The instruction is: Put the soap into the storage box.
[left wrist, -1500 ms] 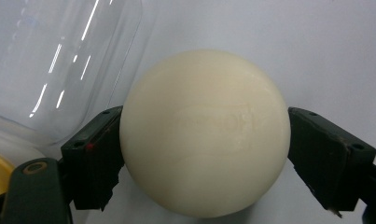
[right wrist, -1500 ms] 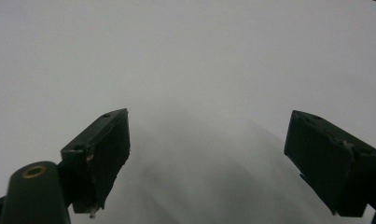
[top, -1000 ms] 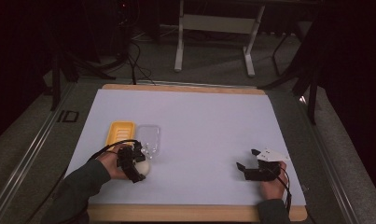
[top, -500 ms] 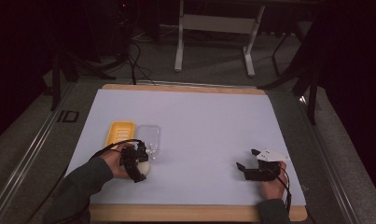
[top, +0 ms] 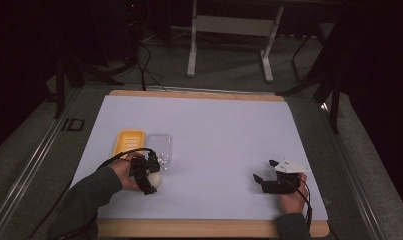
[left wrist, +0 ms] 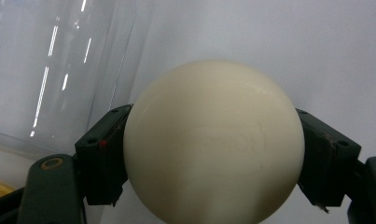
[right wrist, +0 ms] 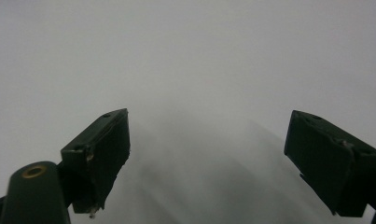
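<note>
Near the left edge of the white-covered table (top: 214, 130), a shallow yellow tray (top: 128, 141) is lying flat with its long axis running from the near edge toward the far edge. Just beside it on its right, a clear plastic container (top: 160, 148) is lying the same way, its long axis parallel to the tray's; in the left gripper view its glossy wall (left wrist: 55, 65) is filling the upper left.

Just nearward of the container, toward the near-left corner, the left gripper (top: 151, 174) is clamping a cream-white ball (top: 154, 178). In the left gripper view the ball (left wrist: 213, 144) is sitting squarely between the two black jaws, both pads pressing its sides. It is round, so it is showing no long axis and no pointing direction; faint raised lettering is facing the camera but is too blurred to read. Whether the ball is touching the table cannot be told.

Well apart, toward the near-right corner, the right gripper (top: 265, 171) is resting low over the bare white surface, pointing toward the left edge. In the right gripper view its jaws are standing wide apart with nothing between them (right wrist: 206, 154).
</note>
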Demonstrator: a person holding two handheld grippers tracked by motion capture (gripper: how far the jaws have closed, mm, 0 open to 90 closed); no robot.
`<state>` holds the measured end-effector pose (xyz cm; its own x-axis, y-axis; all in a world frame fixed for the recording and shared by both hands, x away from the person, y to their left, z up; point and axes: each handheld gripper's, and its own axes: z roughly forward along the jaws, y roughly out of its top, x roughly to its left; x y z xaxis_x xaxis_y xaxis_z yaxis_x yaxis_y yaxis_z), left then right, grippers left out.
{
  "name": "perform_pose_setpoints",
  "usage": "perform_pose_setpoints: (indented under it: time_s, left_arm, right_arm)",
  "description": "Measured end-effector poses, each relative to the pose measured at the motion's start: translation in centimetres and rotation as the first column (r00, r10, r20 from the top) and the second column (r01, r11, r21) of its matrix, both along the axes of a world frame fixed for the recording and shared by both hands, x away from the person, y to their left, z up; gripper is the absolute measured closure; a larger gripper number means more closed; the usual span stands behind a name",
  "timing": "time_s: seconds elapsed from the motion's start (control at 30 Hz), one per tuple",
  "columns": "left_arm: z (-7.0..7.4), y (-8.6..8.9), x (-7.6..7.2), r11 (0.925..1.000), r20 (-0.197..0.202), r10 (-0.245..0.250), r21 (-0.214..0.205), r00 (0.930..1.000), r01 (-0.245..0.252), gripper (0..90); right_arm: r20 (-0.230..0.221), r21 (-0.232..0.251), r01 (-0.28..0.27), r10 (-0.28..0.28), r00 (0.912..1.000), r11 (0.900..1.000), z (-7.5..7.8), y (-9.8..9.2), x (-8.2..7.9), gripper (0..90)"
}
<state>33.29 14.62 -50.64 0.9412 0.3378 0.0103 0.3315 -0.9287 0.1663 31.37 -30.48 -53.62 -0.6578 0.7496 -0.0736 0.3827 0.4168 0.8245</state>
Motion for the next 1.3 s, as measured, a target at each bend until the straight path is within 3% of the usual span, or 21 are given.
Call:
perform_pose_setpoints:
  time_s: [0.77, 1.3]
  left_arm:
    - [0.2, -0.7, 0.3, 0.9977, -0.014, -0.041, 0.054, 0.9991, 0.042, 22.9]
    - [1.2, -0.5, 0.4, 0.9976, -0.008, -0.04, 0.057, 0.9992, 0.04, 22.9]
  right_arm:
    - [0.003, 0.0, -0.002, 0.002, 1.0, 1.0, 0.0, 0.0, 0.0, 13.9]
    - [0.004, 0.002, 0.0, 0.0, 1.0, 1.0, 0.0, 0.0, 0.0, 13.9]
